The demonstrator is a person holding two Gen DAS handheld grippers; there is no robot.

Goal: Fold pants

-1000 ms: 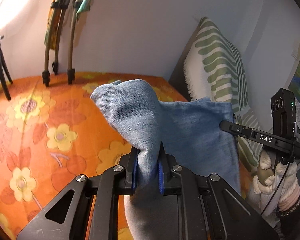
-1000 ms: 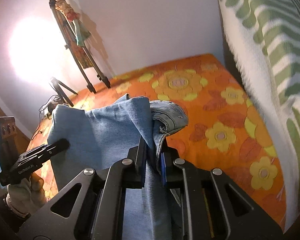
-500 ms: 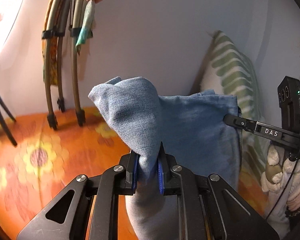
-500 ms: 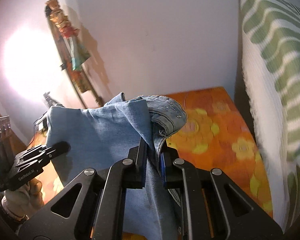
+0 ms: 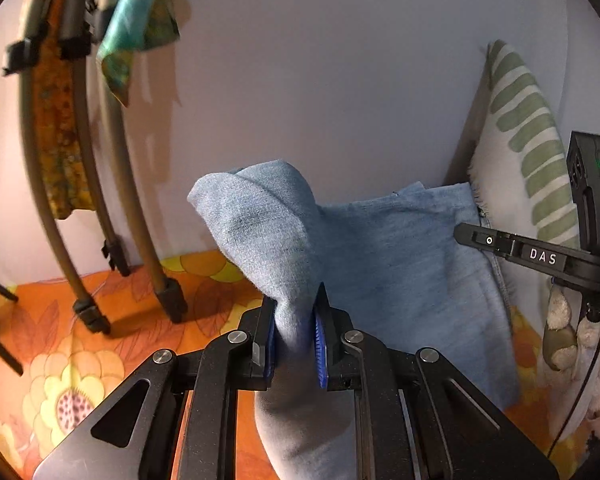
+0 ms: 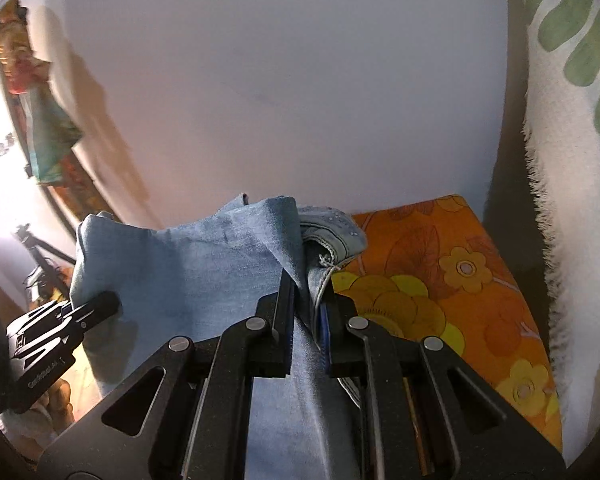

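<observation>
Each claw, left claw (image 5: 295, 336) and right claw (image 6: 307, 320), pinches the pants (image 5: 384, 280) aloft between them; apparently mid-fold, laying down remains.

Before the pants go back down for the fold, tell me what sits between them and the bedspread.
Nothing visible does. Left gripper and right gripper hold the pants up; the orange bedspread showing beyond them is bare. The patch directly beneath the cloth is hidden.
</observation>
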